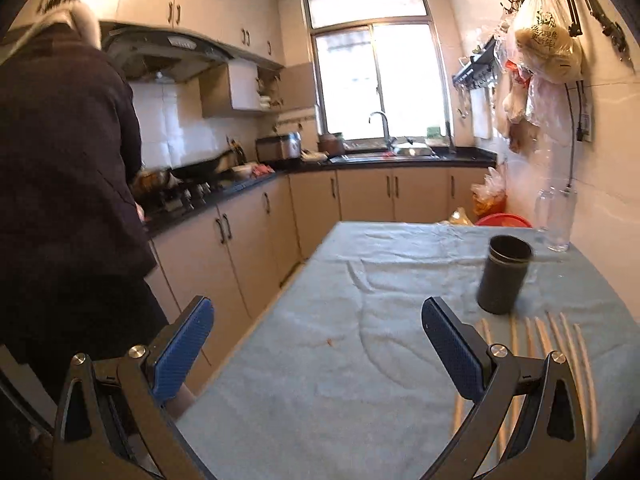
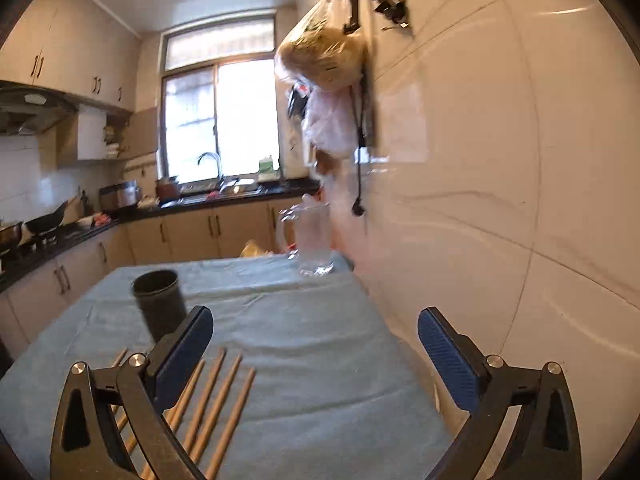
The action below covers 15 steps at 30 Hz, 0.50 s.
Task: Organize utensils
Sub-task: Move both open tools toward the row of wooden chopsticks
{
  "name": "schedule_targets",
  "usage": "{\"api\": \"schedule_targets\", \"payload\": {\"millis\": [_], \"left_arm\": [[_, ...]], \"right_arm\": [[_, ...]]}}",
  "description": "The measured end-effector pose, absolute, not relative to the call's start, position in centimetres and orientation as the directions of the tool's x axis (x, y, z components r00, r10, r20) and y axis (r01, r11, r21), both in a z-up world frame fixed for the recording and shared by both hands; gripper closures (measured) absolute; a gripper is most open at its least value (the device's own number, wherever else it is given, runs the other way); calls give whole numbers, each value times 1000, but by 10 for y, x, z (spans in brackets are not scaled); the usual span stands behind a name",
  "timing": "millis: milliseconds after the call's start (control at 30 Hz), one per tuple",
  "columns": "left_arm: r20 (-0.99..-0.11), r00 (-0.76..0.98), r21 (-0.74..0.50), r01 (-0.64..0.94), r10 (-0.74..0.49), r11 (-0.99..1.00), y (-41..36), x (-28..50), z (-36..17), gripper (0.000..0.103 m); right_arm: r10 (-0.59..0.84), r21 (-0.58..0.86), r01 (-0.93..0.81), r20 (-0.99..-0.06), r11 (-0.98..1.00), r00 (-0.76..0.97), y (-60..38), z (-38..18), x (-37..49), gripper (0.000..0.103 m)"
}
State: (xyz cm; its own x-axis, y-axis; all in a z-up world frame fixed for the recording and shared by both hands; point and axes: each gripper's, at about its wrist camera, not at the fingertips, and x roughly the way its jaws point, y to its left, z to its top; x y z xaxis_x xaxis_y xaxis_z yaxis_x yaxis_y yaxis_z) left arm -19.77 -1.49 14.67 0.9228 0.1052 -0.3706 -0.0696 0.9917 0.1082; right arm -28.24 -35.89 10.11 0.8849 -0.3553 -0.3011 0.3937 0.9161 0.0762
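Several wooden chopsticks (image 2: pixel 224 404) lie side by side on the pale blue cloth of the table (image 2: pixel 312 360); they also show in the left wrist view (image 1: pixel 576 360) at lower right. A dark cylindrical holder (image 1: pixel 505 274) stands upright just beyond them, also seen in the right wrist view (image 2: pixel 160 303). My left gripper (image 1: pixel 318 326) is open and empty, above the table's left part. My right gripper (image 2: pixel 316 340) is open and empty, above the table, with its left finger over the chopsticks.
A clear glass pitcher (image 2: pixel 314 240) stands at the table's far right by the tiled wall (image 2: pixel 500 200). Plastic bags (image 1: pixel 544 44) hang on the wall. A person in dark clothes (image 1: pixel 60 184) stands at the stove counter on the left. A red basin (image 1: pixel 504 220) sits beyond the table.
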Motion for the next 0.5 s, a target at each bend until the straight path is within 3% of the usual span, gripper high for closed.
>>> {"api": "schedule_targets", "payload": {"millis": [233, 500], "left_arm": [[-379, 919, 132, -63, 109, 989, -19, -209, 139, 0], [-411, 906, 141, -52, 106, 989, -22, -206, 136, 0]], "right_arm": [[-346, 24, 367, -280, 930, 895, -335, 103, -292, 0], [-281, 33, 313, -354, 949, 892, -328, 98, -283, 7]]}}
